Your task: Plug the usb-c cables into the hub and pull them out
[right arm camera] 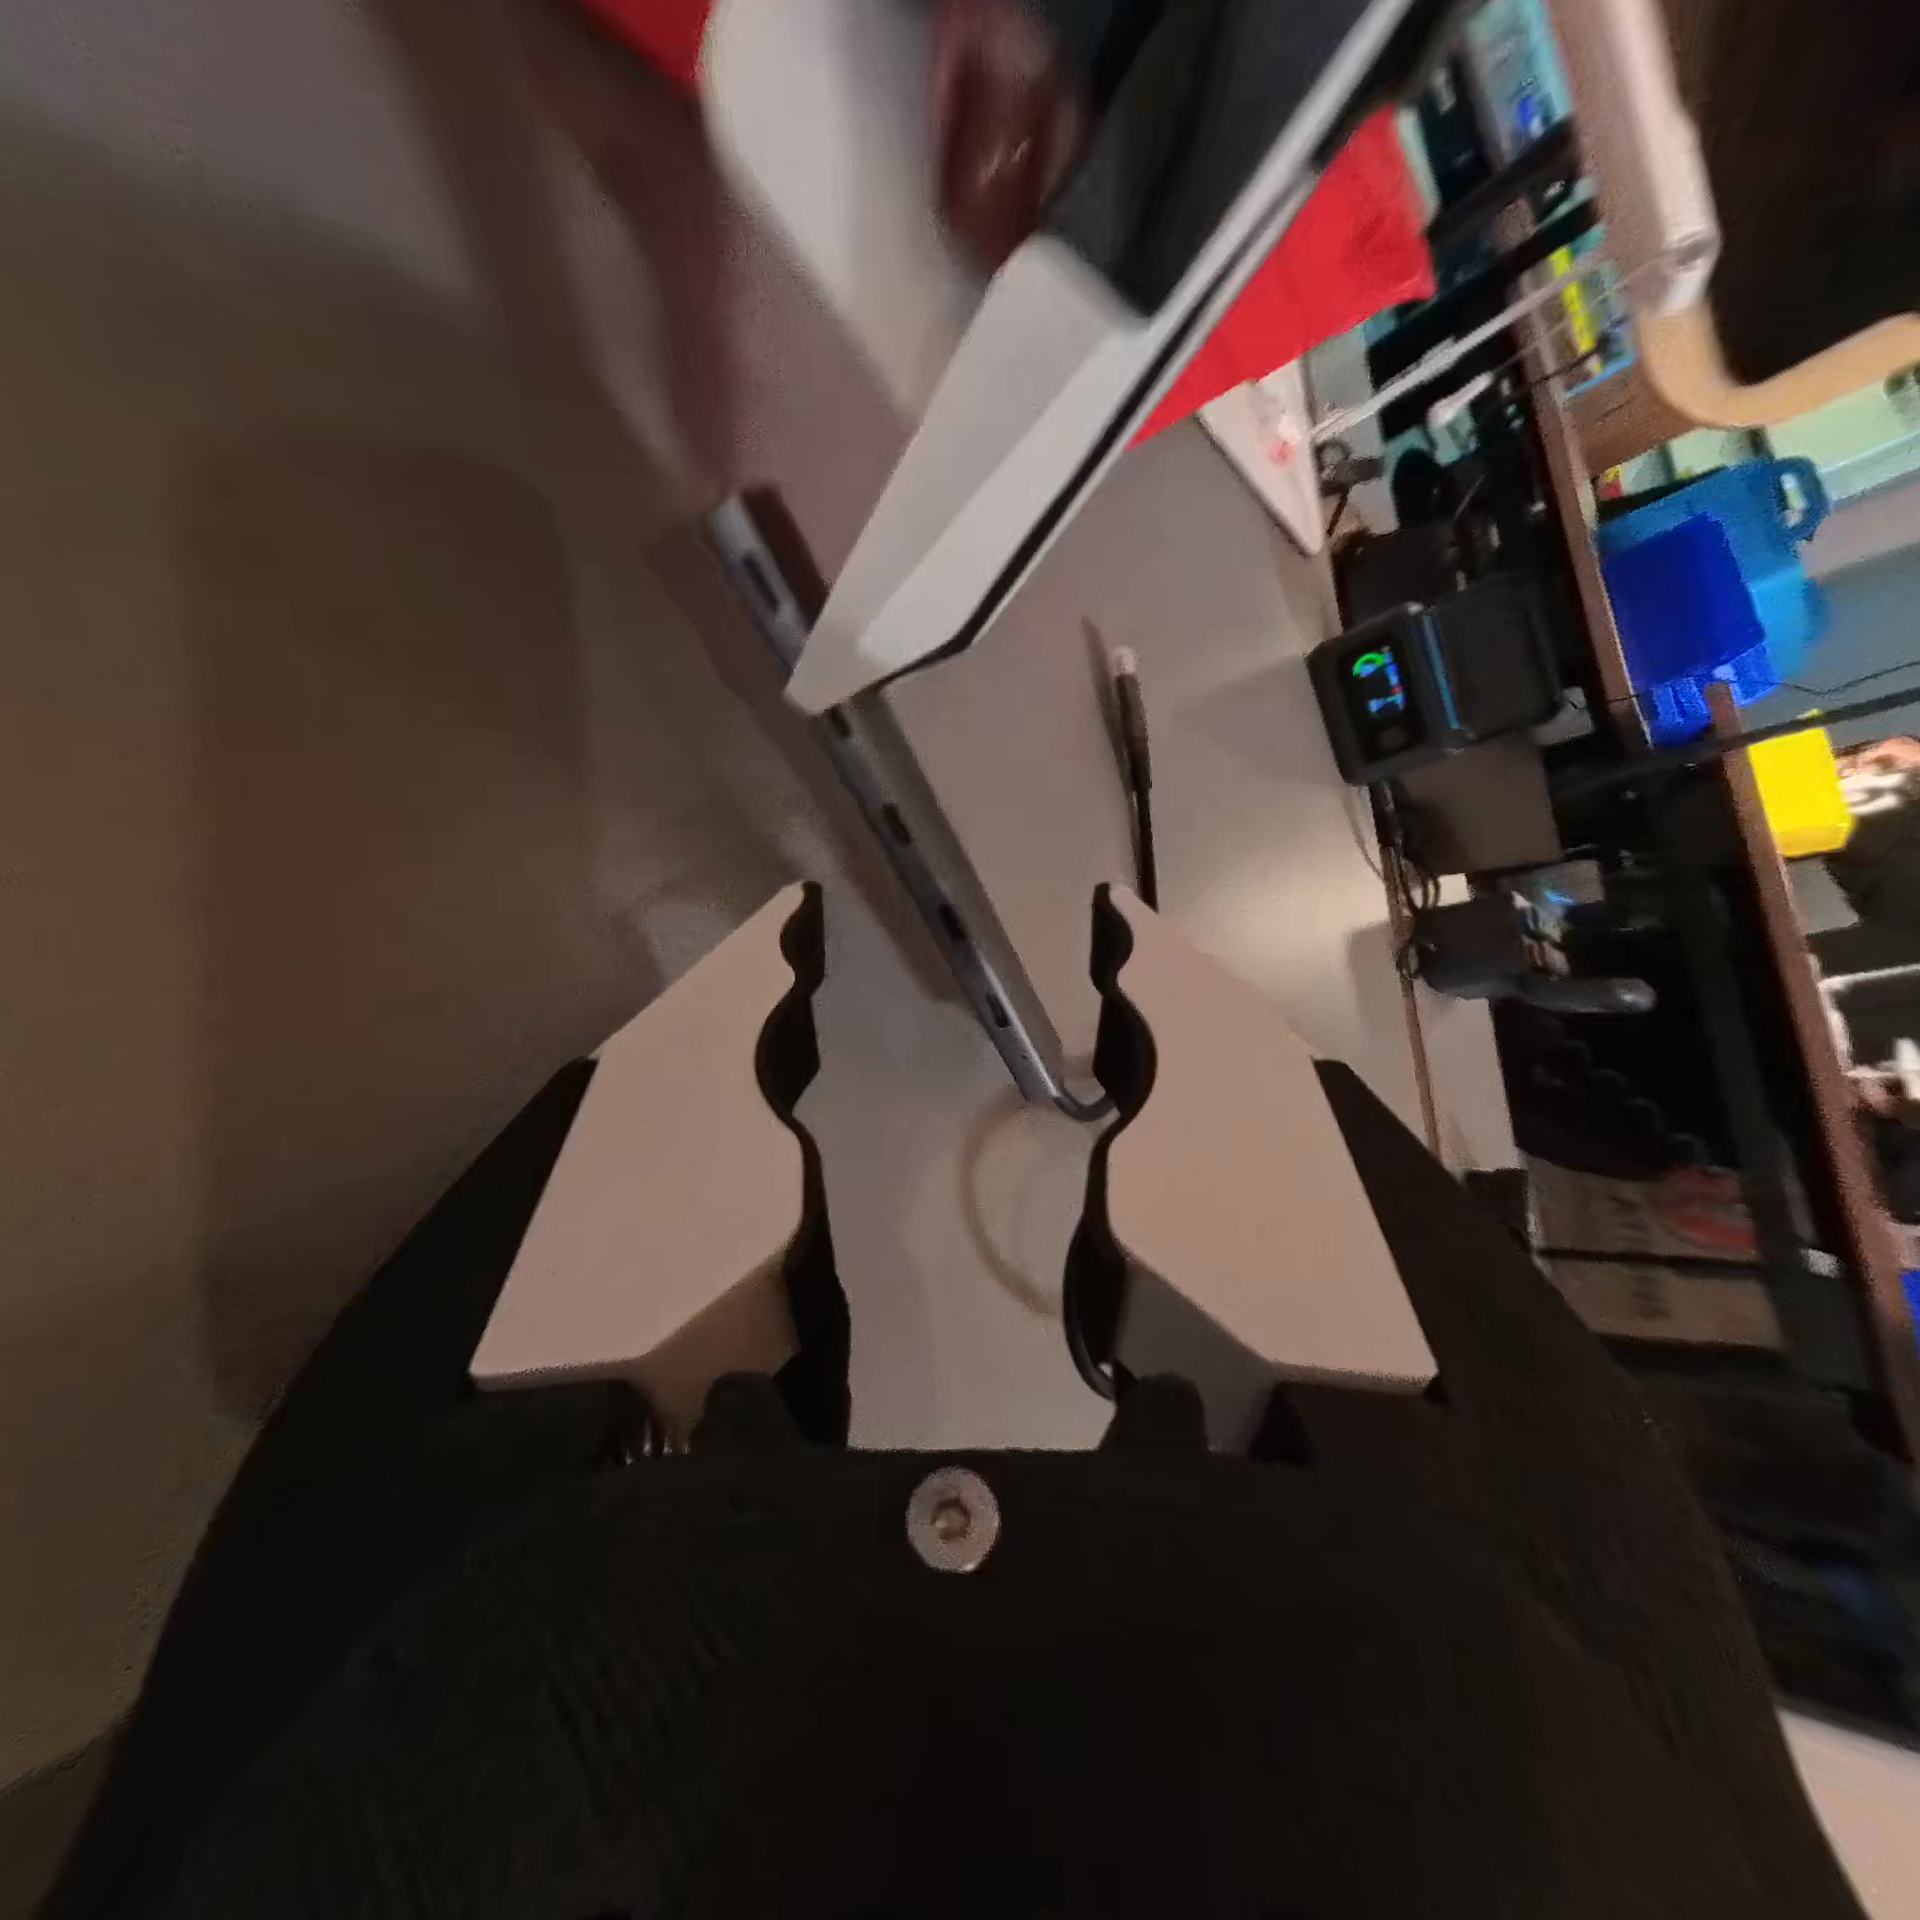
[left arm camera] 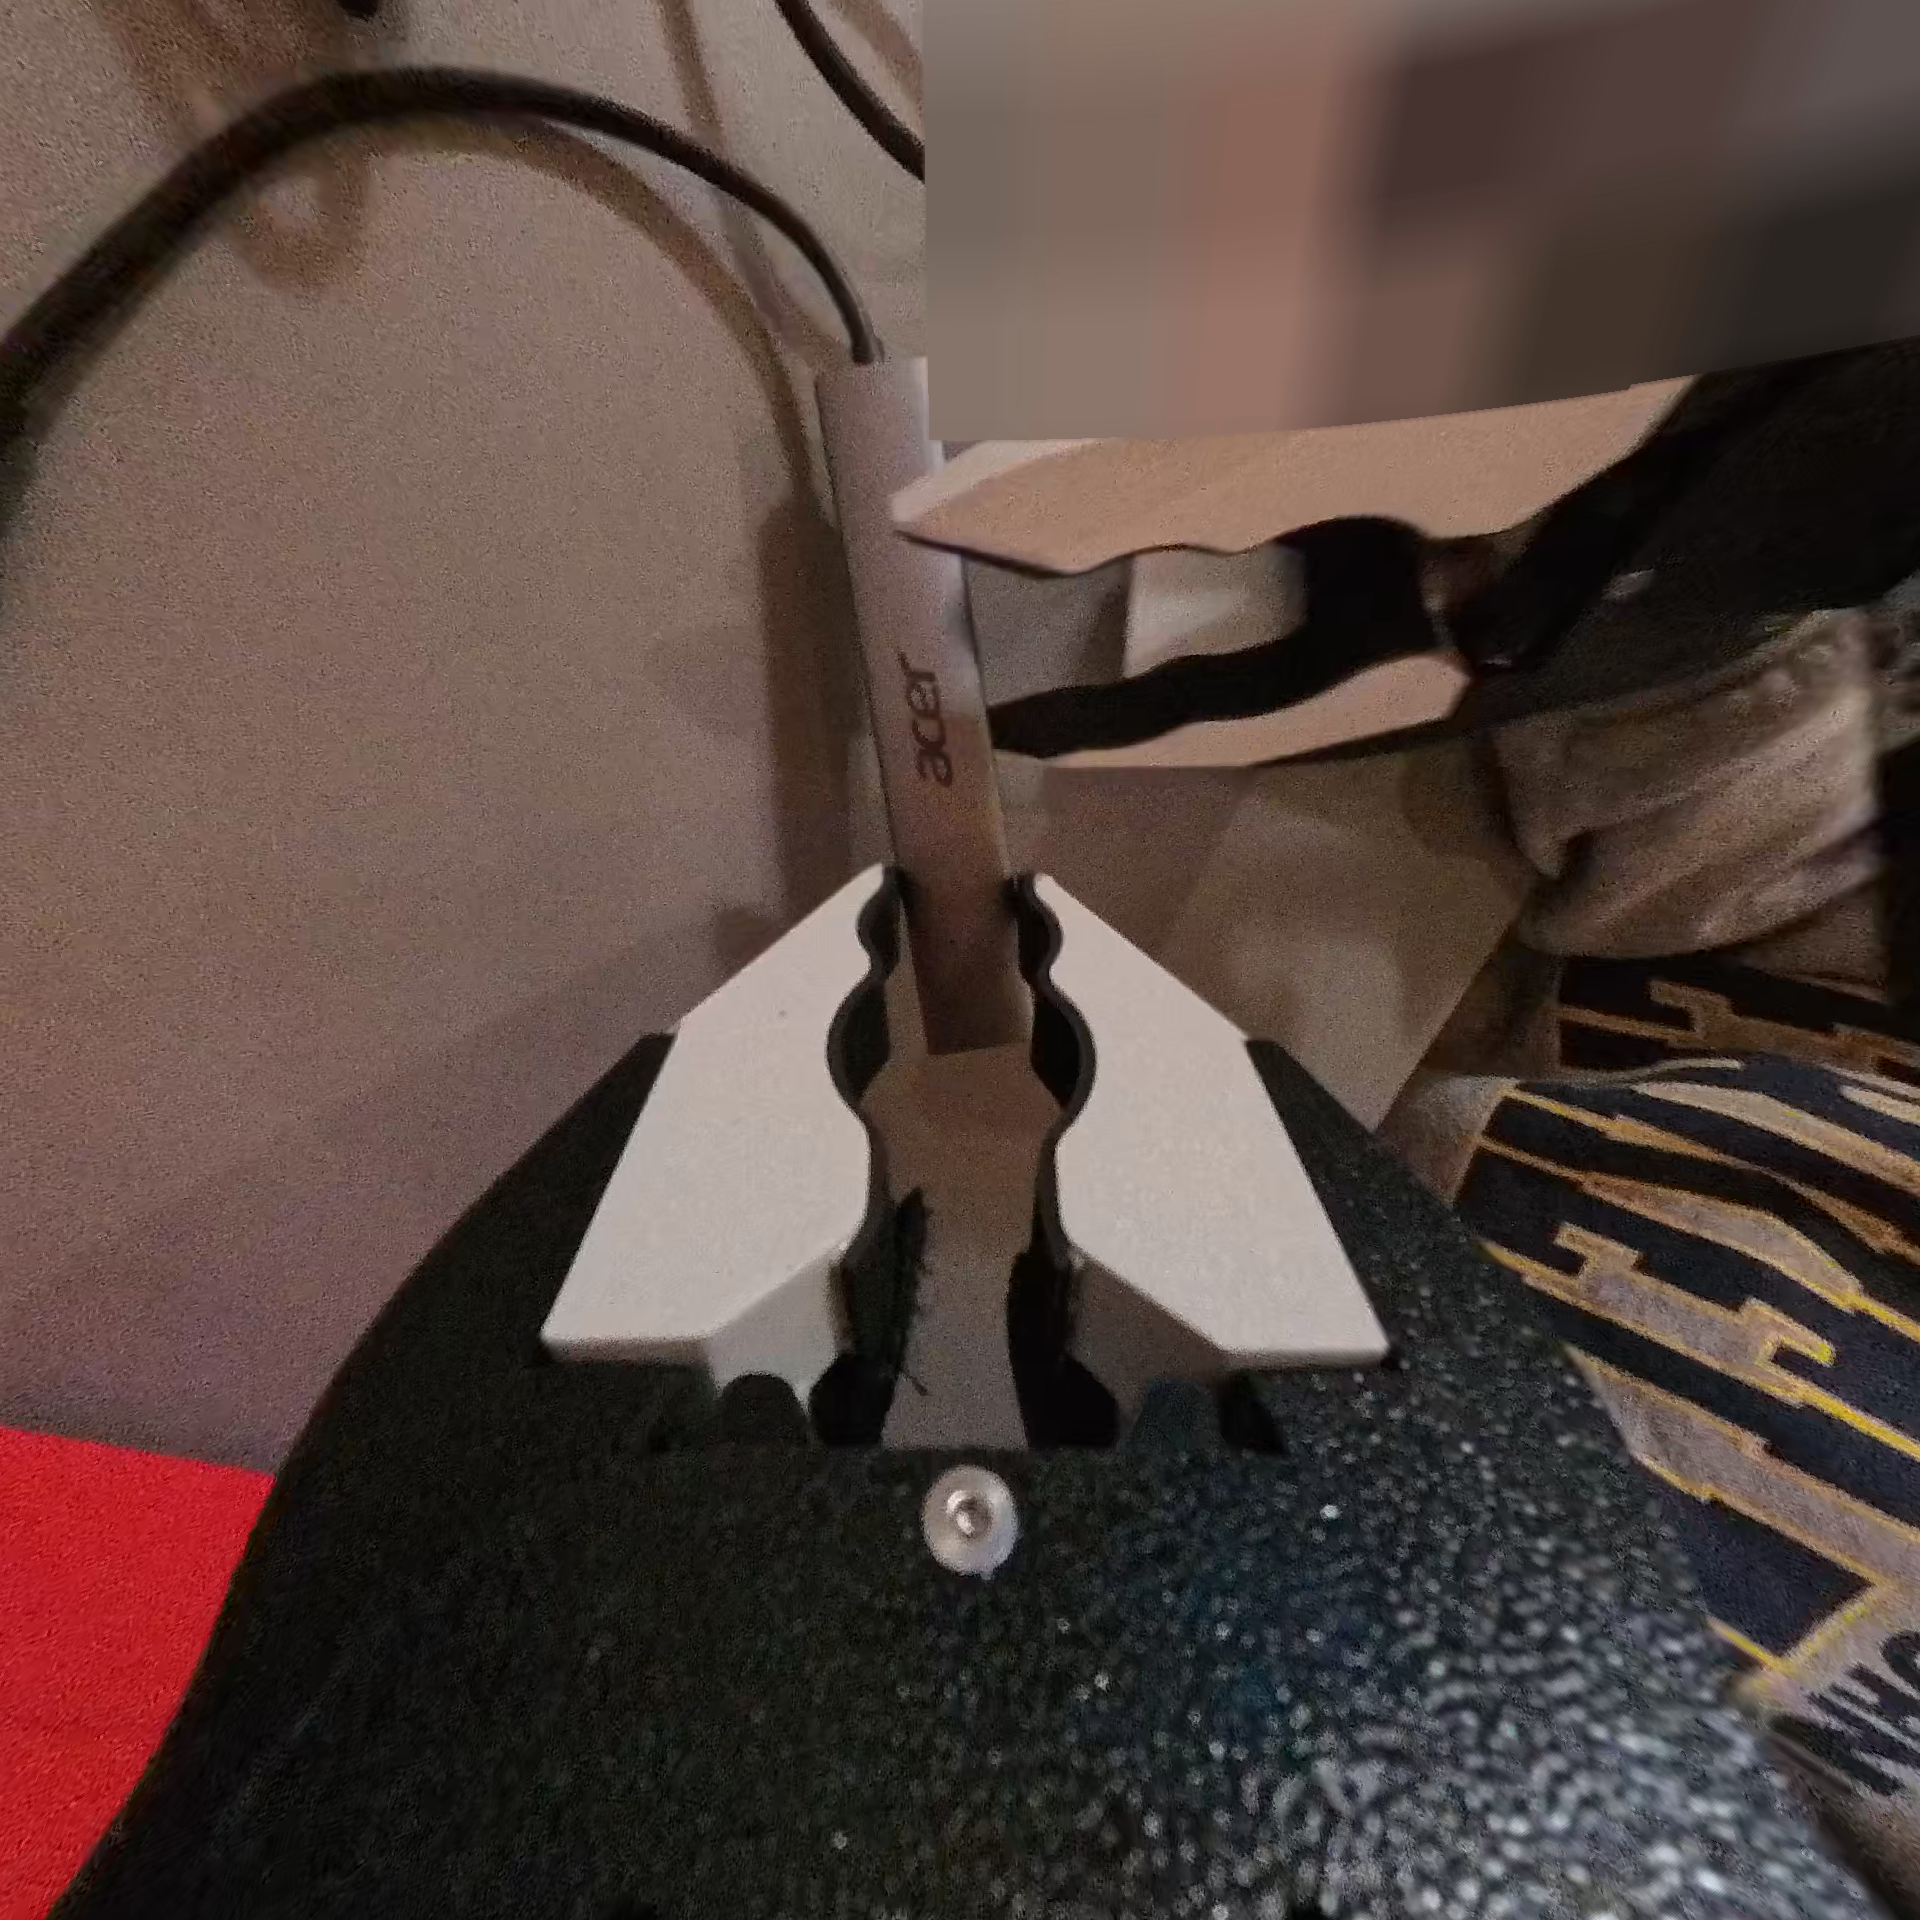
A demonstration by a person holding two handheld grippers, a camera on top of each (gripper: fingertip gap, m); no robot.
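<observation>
My left gripper point(left arm camera: 956, 883) is shut on one end of a slim grey hub point(left arm camera: 925, 675) and holds it above the pale table point(left arm camera: 364, 727). The hub's black cable point(left arm camera: 416, 88) leaves its far end and loops to the left. My right gripper point(left arm camera: 951, 618) reaches in from the right, open, with a finger on each side of the hub's middle. In the right wrist view the right gripper point(right arm camera: 961, 904) is open and empty. The hub's port edge point(right arm camera: 894, 821) runs between its fingertips. A finger of my left gripper point(right arm camera: 966, 499) covers the hub's far part. A dark usb-c cable with a silver plug point(right arm camera: 1132, 748) lies on the table point(right arm camera: 1226, 582).
A person's sleeve and patterned dark-and-gold clothing point(left arm camera: 1662, 1247) fill the right. Red cloth point(left arm camera: 104, 1610) lies at the table's near left, and also shows in the right wrist view point(right arm camera: 1309, 281). Shelves hold a black device with a lit screen point(right arm camera: 1382, 696) and a blue bin point(right arm camera: 1704, 582).
</observation>
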